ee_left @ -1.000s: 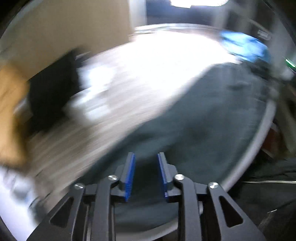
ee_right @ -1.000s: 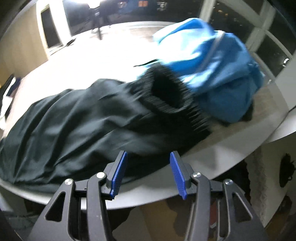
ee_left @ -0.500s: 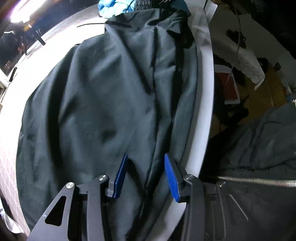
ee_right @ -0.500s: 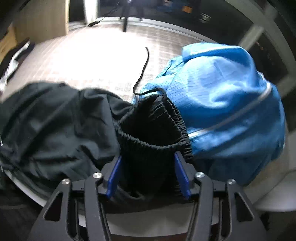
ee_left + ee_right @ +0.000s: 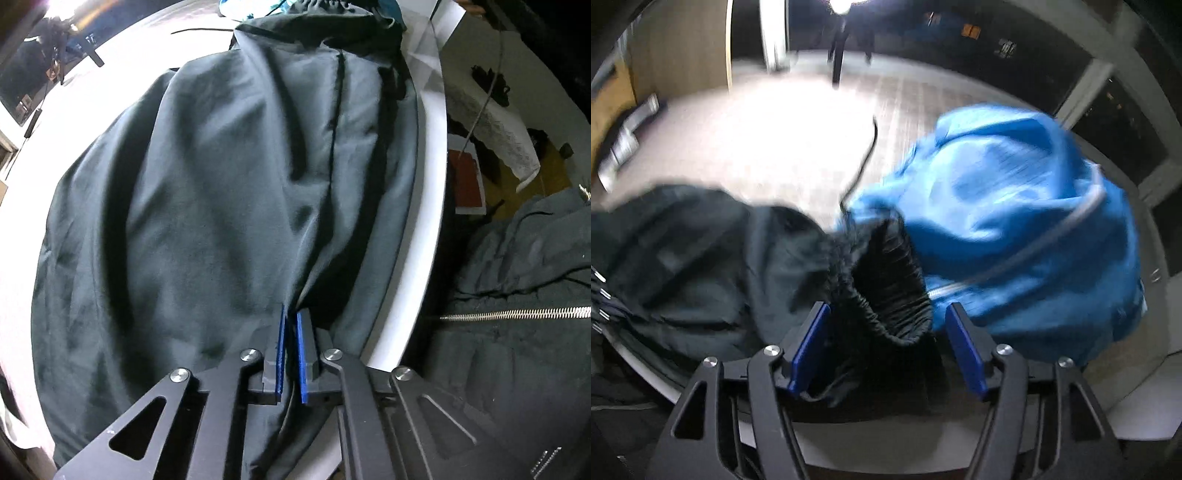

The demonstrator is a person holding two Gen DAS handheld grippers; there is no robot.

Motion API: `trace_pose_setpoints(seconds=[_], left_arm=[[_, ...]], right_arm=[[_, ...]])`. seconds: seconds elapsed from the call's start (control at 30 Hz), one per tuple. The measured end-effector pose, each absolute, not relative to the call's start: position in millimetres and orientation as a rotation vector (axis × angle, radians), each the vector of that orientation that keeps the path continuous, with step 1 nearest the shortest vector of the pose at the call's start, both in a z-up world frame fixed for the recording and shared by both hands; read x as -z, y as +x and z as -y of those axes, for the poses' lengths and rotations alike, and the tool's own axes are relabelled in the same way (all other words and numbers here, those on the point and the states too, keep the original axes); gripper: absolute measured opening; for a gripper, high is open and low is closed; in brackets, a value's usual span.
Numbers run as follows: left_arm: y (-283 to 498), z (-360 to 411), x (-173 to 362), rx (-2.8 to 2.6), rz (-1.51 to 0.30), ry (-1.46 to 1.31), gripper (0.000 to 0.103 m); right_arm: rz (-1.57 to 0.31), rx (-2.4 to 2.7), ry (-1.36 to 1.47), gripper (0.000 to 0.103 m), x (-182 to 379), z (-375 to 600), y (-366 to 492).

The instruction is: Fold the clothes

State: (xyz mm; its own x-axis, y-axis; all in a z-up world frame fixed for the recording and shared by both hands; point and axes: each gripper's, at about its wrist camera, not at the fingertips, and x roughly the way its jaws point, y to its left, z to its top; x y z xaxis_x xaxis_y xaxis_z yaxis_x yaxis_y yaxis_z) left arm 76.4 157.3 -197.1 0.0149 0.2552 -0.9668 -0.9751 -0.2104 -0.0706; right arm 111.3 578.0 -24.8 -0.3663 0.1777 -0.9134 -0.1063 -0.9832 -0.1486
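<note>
Left jaws: I see the left gripper (image 5: pixel 290 325) nearly closed, pinching a fold of the dark trousers (image 5: pixel 221 206).
Right jaws: my right gripper (image 5: pixel 886 332) is wide apart, straddling the elastic waistband (image 5: pixel 886 295).
Trousers: on the worktop (image 5: pixel 424 221), long axis running away from the left camera, waistband at the far end.
Beside the waistband: blue jacket (image 5: pixel 1015 229).

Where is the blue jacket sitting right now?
In the right wrist view the blue jacket is bunched on the table, right of centre, directly beside the dark trousers' elastic waistband, which sits between the open right gripper.
</note>
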Motion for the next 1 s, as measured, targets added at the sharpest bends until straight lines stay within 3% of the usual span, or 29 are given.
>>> trace_pose_setpoints(seconds=[0.07, 0.17, 0.27, 0.33, 0.5, 0.6, 0.7, 0.8, 1.0], left_arm=[[77.7, -155.5, 193.8, -1.427, -0.872, -1.196, 0.001], [80.0, -148.2, 180.2, -1.408, -0.836, -1.192, 0.001], [84.1, -140.7, 180.6, -1.39, -0.832, -1.215, 0.003], [89.2, -139.5, 191.2, -1.382, -0.891, -1.221, 0.009], [78.2, -127.0, 180.3, -1.416, -0.863, -1.276, 0.019], [60.7, -105.2, 145.9, -1.499, -0.82, -1.241, 0.026], [26.1, -92.4, 114.7, -1.63, -0.776, -1.199, 0.037], [-25.1, -104.4, 102.9, -1.737, -0.75, -1.187, 0.042], [-83.2, -168.0, 158.7, -1.738, -0.726, -1.258, 0.044]], right_arm=[[0.151, -2.411, -1.733, 0.018, 45.0, -579.1, 101.6], [0.071, -2.459, -1.682, 0.014, 25.2, -588.6, 114.4], [-0.083, -2.494, -1.552, 0.014, -9.8, -613.3, 145.7], [-0.138, -2.41, -1.575, 0.014, 1.3, -628.2, 158.9], [0.068, -2.252, -1.814, 0.02, 42.3, -613.3, 160.2], [0.096, -2.273, -1.79, 0.037, 15.7, -613.1, 164.8], [0.109, -2.33, -1.686, 0.038, -29.7, -615.3, 167.3], [0.182, -2.466, -1.739, 0.042, -24.0, -578.9, 126.8], [0.349, -2.742, -1.842, 0.043, -9.8, -504.4, 43.8]])
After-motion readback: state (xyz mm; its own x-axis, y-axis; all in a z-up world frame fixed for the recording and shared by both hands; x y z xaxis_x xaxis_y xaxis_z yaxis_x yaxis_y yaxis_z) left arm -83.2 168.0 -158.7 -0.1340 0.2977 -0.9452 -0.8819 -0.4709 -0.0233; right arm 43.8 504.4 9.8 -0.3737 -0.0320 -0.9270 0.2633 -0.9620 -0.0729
